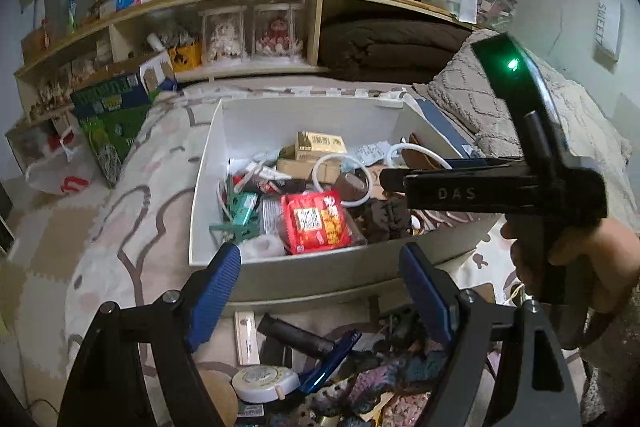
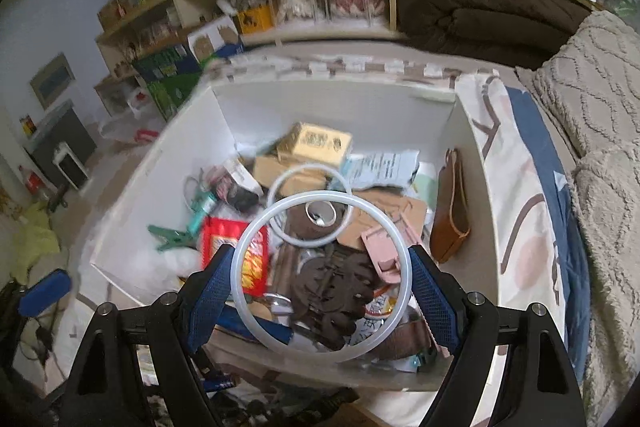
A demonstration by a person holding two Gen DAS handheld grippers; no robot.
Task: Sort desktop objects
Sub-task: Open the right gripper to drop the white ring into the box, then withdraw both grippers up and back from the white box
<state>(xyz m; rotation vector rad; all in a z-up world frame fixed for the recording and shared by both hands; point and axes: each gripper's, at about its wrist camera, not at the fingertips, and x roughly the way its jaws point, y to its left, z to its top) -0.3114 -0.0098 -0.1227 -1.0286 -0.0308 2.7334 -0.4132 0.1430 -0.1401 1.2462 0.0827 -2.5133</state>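
Clamped across the right gripper [image 2: 320, 283] is a white ring [image 2: 320, 277] above the half-filled white box [image 1: 208, 187]; the left gripper [image 1: 320, 291] is held apart, empty; clutter [image 1: 320, 367] remains unsorted.

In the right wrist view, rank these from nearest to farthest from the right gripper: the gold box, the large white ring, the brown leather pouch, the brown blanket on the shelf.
1. Large white ring: spans between the right gripper's fingers.
2. Brown leather pouch: against the bin's right wall.
3. Gold box: toward the bin's back, centre.
4. Brown blanket: on the shelf behind the bin, right.
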